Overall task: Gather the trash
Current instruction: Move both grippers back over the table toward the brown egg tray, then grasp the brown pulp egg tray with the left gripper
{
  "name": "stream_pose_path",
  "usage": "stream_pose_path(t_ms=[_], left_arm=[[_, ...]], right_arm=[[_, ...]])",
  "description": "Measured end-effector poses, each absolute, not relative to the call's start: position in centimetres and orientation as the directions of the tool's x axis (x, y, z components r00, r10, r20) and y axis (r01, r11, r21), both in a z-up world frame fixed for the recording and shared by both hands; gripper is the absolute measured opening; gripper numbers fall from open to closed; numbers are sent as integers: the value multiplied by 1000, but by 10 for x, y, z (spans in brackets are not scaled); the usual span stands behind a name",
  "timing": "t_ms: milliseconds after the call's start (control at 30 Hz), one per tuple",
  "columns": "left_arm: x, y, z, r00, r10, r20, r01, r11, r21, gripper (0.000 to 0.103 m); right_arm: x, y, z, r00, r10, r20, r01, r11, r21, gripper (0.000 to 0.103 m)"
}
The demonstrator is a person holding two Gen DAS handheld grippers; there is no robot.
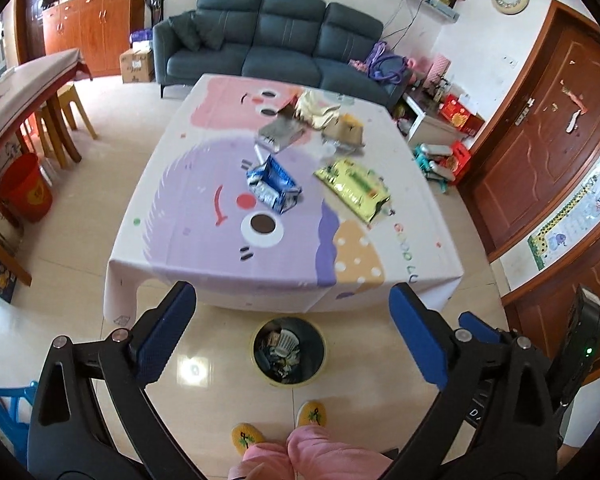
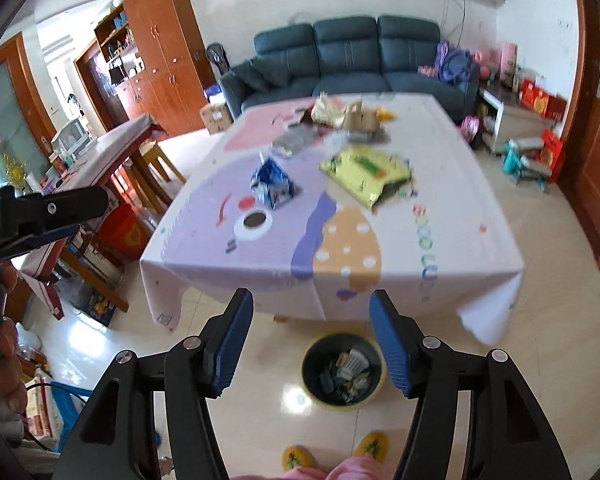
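Trash lies on the table's patterned cloth (image 1: 204,248): a crumpled blue wrapper (image 1: 274,185) (image 2: 272,184), a yellow-green packet (image 1: 354,186) (image 2: 366,174), a silver pouch (image 1: 280,133) (image 2: 294,139) and gold and tan wrappers (image 1: 324,114) (image 2: 344,114) at the far side. A dark bin (image 1: 289,351) (image 2: 343,372) with trash in it stands on the floor before the table. My left gripper (image 1: 292,300) and right gripper (image 2: 311,310) both hang open and empty above the bin, short of the table's near edge.
A person's pink trousers and yellow slippers (image 1: 311,414) are below the bin. A blue sofa (image 1: 268,40) is behind the table, a second table with stools (image 1: 32,92) and a red bucket (image 1: 28,188) at left, and boxes and a brown door (image 1: 540,128) at right.
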State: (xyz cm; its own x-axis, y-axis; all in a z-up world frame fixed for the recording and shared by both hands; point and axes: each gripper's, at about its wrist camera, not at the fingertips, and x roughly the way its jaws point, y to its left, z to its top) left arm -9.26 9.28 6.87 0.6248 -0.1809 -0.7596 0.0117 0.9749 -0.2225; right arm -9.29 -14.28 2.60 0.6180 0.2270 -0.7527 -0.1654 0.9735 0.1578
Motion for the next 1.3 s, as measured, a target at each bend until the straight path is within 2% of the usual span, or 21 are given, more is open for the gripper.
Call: stream_pose_path(t_ms=[433,733,967,1100,1233,1300], left_arm=[[-59,53,101,632,-181,-753,118,983,-138,96],[33,0,118,614,-207,-762,176,977,-123,96],[165,-52,106,573,-159,-804,89,987,-132,96],[241,-88,87,524,-110,-844,61,994,-92,96],[312,-117,54,464,-45,-885,33,999,-33,96],[336,-121,37,433,-23,-901,15,1000,-18,96]], right_arm=[[-62,-175,93,717,147,-681,-92,989,117,63],[43,-231,116,705,190,-684,-143,982,125,63],[177,-292,87,644,260,-720,-203,965,166,62],[251,-338,57,573,322,-754,-202,947,251,58],[312,-365,25,517,346,-783,-204,938,280,48],[337,-374,8,489,360,-795,-196,933,301,46]])
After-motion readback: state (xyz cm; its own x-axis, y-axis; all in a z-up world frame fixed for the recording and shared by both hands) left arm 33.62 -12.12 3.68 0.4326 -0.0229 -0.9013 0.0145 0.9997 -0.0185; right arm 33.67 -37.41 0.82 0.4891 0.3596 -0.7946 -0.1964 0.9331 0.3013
